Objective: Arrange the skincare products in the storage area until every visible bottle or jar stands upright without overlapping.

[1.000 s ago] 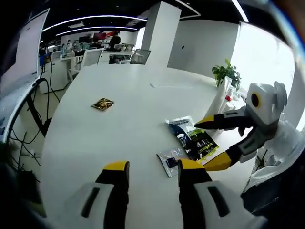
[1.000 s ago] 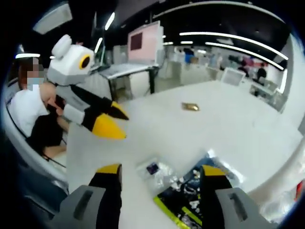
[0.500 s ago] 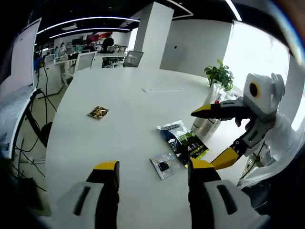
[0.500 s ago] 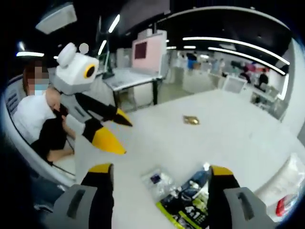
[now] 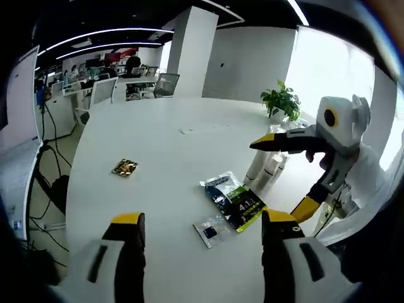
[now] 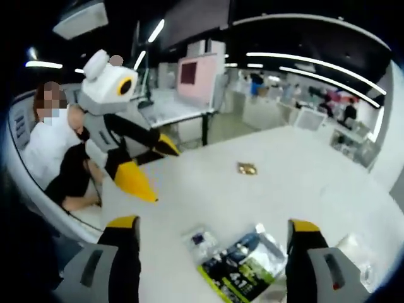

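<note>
White round table [image 5: 164, 145], left gripper view: the left gripper [image 5: 199, 222] is hovering above the near edge, its yellow-tipped jaws spread wide and holding nothing. A dark pouch [image 5: 231, 199] with a green end is lying flat on the table just beyond the jaws; a small clear sachet [image 5: 210, 230] is lying flat just beside it, nearer the camera. A small gold packet [image 5: 124, 167] is lying well apart from both, further left. Clear bottles [image 5: 266, 169] are standing upright at the table's far right edge, near a potted plant [image 5: 280, 101]. The right gripper [image 5: 284, 175] is reaching in from the right, jaws parted, gripping nothing.

Right gripper view: the right gripper [image 6: 214, 226] is hanging over the table [image 6: 303, 183], jaws wide apart and empty. The pouch [image 6: 246, 268] and sachet [image 6: 199, 243] are lying flat between the jaws, side by side. The gold packet [image 6: 247, 168] is sitting further out. The left gripper [image 6: 154, 167] is coming in from the left, jaws parted, with a seated person [image 6: 60, 154] behind it.
</note>
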### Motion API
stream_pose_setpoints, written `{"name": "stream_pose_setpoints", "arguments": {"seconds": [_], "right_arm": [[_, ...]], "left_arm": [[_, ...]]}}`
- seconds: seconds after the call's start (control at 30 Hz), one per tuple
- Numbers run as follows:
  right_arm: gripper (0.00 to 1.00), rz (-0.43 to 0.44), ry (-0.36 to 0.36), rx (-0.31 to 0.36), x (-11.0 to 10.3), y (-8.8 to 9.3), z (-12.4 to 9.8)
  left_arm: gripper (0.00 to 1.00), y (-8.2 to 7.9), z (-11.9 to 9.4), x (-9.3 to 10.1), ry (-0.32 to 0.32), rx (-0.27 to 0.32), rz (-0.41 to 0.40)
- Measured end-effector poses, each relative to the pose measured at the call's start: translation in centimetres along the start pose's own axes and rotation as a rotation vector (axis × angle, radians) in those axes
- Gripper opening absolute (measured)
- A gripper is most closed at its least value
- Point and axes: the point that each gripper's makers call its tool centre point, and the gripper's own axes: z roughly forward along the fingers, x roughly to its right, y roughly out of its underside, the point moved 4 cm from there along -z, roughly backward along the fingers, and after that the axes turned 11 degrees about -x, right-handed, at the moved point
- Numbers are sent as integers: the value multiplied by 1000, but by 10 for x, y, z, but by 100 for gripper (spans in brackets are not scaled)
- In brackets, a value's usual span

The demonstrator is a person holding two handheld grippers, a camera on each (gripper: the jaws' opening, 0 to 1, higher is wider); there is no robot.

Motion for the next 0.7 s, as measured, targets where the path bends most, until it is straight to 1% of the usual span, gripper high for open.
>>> {"name": "stream_pose_setpoints", "arguments": {"seconds": [0.03, 0.13, 0.2, 0.3, 0.37, 0.43, 0.5, 0.6, 0.67, 0.7], "right_arm": [[99, 5, 1, 7, 0, 0, -4], [99, 8, 16, 22, 2, 0, -14], [99, 10, 23, 16, 4, 4, -20], [100, 21, 37, 12, 7, 10, -29], [100, 37, 41, 16, 9, 12, -37], [100, 53, 49, 27, 11, 14, -45], [100, 62, 64, 31, 14, 17, -52], [100, 77, 90, 27, 21, 23, -61], [100, 94, 114, 15, 26, 30, -65], [100, 96, 120, 14, 28, 32, -67]], "left_arm": [[73, 0, -1, 5, 4, 0, 7], [76, -1, -2, 9, 22, 4, 13], [77, -2, -3, 12, 17, -3, 11], [81, -3, -6, 16, 15, 4, 15], [81, -3, -7, 15, 14, 3, 12], [82, -2, -9, 14, -9, -7, 22], [83, -2, -11, 15, -7, -9, 35], [84, -2, -13, 18, 8, -3, 32], [86, -3, -14, 16, 12, 2, 28], [87, -4, -14, 11, 9, 4, 25]]}}
